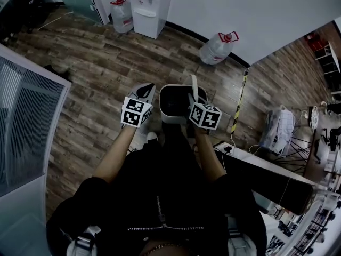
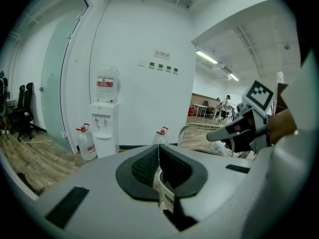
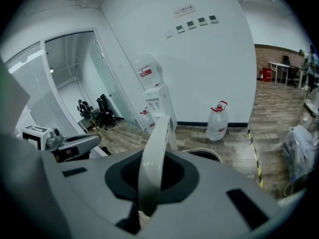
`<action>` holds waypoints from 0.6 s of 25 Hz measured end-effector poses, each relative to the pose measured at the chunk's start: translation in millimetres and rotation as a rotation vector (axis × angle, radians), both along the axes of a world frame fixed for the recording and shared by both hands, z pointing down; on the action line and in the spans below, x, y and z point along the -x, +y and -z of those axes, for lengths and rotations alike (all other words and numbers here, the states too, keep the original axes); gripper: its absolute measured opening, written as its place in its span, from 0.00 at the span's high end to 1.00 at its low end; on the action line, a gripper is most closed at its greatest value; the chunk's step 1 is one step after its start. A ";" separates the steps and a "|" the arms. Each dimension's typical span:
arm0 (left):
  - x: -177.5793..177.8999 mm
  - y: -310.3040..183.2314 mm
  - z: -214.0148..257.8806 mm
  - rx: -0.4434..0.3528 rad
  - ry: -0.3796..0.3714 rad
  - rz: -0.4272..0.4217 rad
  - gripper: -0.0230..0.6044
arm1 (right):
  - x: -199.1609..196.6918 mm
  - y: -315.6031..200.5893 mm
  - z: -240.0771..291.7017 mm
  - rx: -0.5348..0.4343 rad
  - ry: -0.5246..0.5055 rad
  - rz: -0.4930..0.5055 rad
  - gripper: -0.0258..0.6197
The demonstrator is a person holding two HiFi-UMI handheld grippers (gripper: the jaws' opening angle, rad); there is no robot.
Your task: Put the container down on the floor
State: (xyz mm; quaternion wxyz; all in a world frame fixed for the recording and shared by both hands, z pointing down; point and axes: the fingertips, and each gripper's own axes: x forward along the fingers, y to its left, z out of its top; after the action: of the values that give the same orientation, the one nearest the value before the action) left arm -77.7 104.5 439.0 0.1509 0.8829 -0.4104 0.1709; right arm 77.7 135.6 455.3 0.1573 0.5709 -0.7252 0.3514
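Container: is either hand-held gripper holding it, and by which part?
The right hand-held gripper is shut on the white handle of the container. The left hand-held gripper is shut beside the container, with nothing between its jaws.

Head view dimmed, vignetted toward corners. Both gripper views strongly bowed by fisheye lens, ringed in black. Light cast from ceiling strips (image 2: 208, 58); white wall (image 3: 219, 59) evenly lit; foreground softly blurred.
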 end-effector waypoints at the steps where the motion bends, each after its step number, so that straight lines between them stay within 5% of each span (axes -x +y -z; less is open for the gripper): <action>1: -0.2 -4.3 -0.5 0.000 -0.002 0.002 0.94 | -0.3 -3.8 -2.1 0.004 -0.004 0.000 0.92; 15: -19.1 -90.7 -5.4 0.007 -0.022 0.036 0.94 | -24.9 -95.7 -9.3 0.004 -0.028 0.011 0.92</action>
State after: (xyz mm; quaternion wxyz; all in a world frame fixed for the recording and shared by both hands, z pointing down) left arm -58.6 13.8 444.5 0.1525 0.8730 -0.4273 0.1791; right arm 102.6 40.0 464.6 0.1501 0.5616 -0.7297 0.3600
